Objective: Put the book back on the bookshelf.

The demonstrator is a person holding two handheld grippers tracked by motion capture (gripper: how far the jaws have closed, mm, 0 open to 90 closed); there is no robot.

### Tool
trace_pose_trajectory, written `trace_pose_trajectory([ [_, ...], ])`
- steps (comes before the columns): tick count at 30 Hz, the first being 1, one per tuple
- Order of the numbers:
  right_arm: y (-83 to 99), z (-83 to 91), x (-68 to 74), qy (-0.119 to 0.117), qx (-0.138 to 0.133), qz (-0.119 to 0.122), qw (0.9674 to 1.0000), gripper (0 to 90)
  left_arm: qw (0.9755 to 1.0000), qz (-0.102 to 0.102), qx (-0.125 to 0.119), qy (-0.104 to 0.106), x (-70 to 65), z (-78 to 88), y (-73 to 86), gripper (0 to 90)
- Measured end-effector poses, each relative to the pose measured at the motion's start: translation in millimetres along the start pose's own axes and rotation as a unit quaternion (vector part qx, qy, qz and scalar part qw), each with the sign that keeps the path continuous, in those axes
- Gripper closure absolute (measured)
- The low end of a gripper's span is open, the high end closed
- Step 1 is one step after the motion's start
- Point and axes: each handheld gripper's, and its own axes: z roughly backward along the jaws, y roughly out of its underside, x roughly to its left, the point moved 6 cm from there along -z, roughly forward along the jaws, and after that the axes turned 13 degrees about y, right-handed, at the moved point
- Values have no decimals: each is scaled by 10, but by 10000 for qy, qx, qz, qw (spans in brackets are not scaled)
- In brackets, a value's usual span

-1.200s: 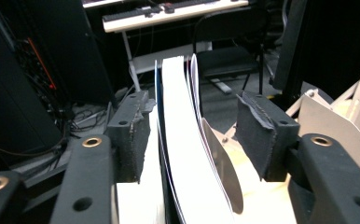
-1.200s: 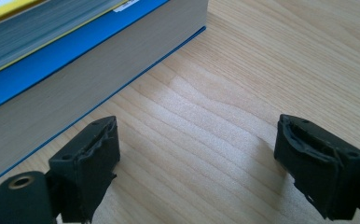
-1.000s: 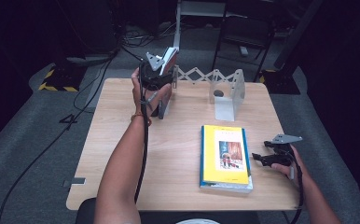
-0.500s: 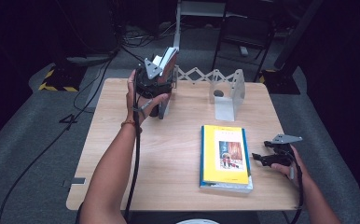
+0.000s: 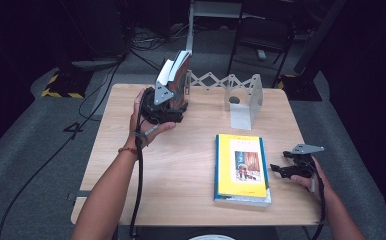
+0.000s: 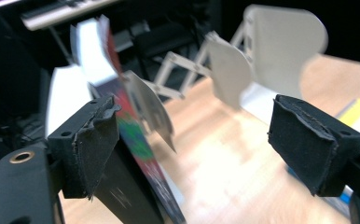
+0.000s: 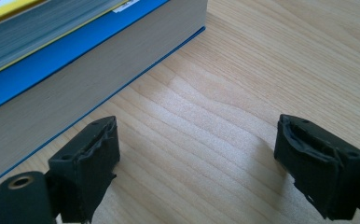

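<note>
The book (image 5: 180, 75), red-covered with white page edges, stands tilted in the rack while the left tool (image 5: 167, 102), jaws just opened, sits beside it

The left gripper (image 5: 173, 85) has drawn back from the standing book (image 5: 181, 70) at the left end of the white folding rack (image 5: 231, 87), toward the person and slightly lower. Its jaws have just been opening: they now stand wide, the left one right by the book's cover, nothing pressed between the two. The book leans in the rack's end slot, its top tipped over, no longer gripped.
</note>
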Motion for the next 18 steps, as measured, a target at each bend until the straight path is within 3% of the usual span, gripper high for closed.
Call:
trace_pose_trajectory([
  [4, 0, 0, 0, 3, -3, 0, 10000, 142, 9998, 9, 87, 176, -101, -21, 129, 164],
  [7, 0, 0, 0, 3, -4, -1, 10000, 142, 9998, -3, 151, 161, -139, -53, 202, 165],
  [11, 1, 1, 1, 7, -5, -5, 10000, 142, 9990, 38, 246, 371, -235, -122, 346, 165],
  [18, 1, 2, 0, 7, -1, -1, 10000, 142, 9951, -37, 648, 744, -391, -266, 632, 163],
])
